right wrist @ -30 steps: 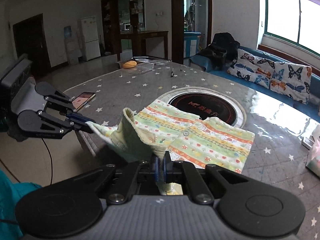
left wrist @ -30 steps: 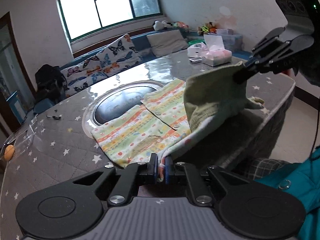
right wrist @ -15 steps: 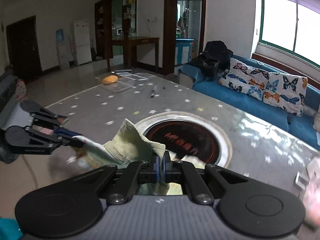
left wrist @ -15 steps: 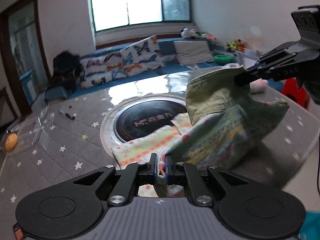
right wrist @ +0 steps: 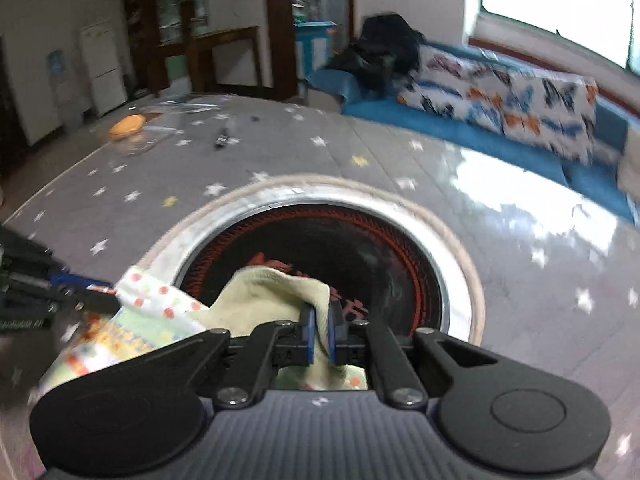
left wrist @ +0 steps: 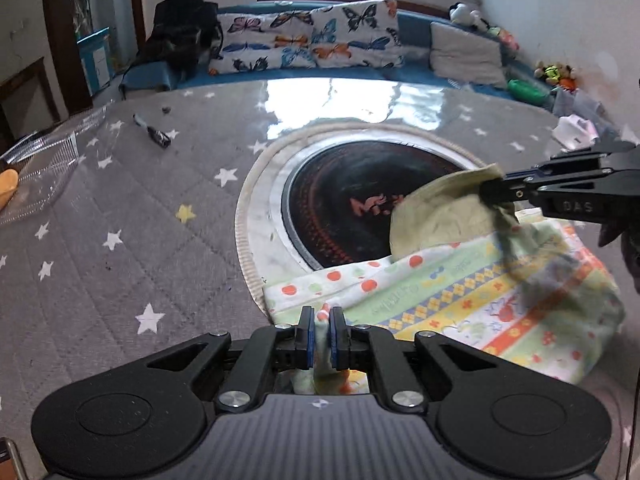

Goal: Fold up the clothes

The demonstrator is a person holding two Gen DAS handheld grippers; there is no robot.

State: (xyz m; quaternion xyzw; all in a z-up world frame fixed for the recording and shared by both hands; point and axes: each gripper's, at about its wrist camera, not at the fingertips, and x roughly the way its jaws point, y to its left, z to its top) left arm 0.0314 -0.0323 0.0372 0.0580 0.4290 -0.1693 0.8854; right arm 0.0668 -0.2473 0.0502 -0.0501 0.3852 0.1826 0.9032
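The left gripper (left wrist: 320,334) pinches a hem of the striped, fruit-printed baby garment (left wrist: 460,292); the right gripper (right wrist: 320,334) bites its pale green lining at three o'clock. To fold well, I'd say carry both corners forward level, cloth taut, and lay the edge down square. Both tools point toward twelve, low over the grey star-patterned table cover (left wrist: 120,220), the garment draped across the black round inset hob (left wrist: 340,200).

"DAS" on the right tool (left wrist: 490,190), red lettering on black hotplate (left wrist: 360,204) unreadable
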